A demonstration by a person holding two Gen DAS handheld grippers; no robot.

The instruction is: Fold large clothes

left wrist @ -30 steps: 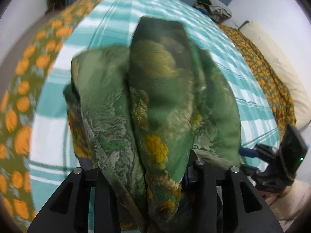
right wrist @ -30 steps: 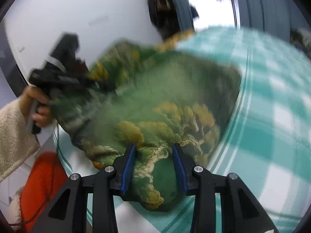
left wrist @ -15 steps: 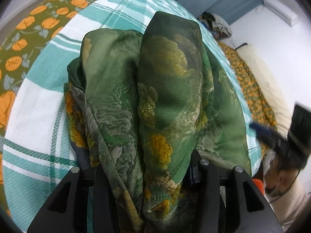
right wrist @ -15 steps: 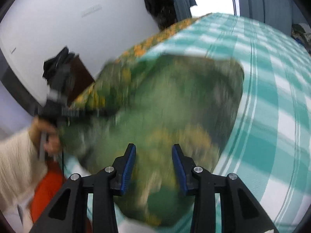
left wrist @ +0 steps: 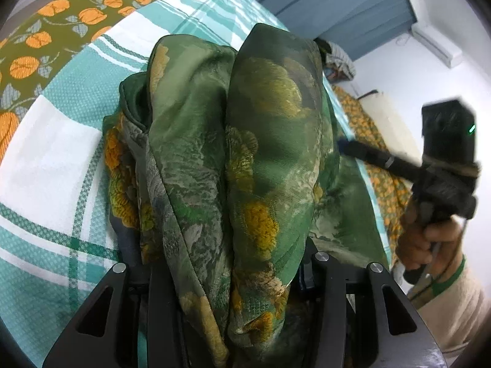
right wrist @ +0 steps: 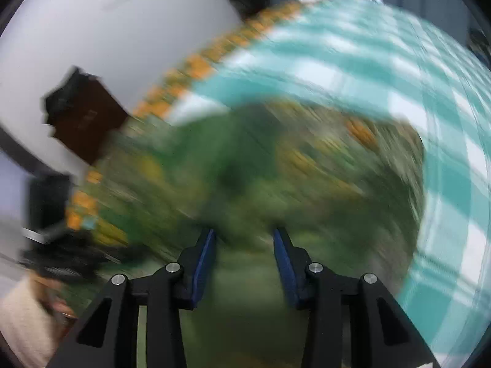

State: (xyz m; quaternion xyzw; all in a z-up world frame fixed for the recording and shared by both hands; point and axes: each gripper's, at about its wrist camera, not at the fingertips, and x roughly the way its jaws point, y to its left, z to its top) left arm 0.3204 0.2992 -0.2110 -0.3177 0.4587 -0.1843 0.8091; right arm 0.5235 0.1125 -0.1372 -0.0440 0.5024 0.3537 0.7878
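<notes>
A green cloth with yellow flower print [left wrist: 270, 128] lies bunched on the teal-and-white checked bedcover [left wrist: 55, 159]. My left gripper [left wrist: 233, 263] is shut on a thick fold of it, and the fabric hides the finger pads. In the left wrist view my right gripper [left wrist: 342, 145] meets the cloth's right edge, with a hand [left wrist: 429, 242] around its grip. The right wrist view is blurred. There the green cloth [right wrist: 307, 168] fills the gap of my right gripper [right wrist: 244, 245] between its blue pads [right wrist: 204, 260], and its jaws are opening slightly.
An orange-and-olive patterned sheet [left wrist: 76, 9] borders the checked cover on the far left. A blue curtain [left wrist: 337, 3] and a pile of clothes [left wrist: 337, 58] are at the bed's far end. A cream pillow [left wrist: 386, 113] lies to the right, and a dark brown box [right wrist: 86, 119] stands by the white wall.
The right gripper has swung sideways and up, away from the left one, drawing the cloth's edge with it. The left gripper has tilted down closer to the bunched fabric.
</notes>
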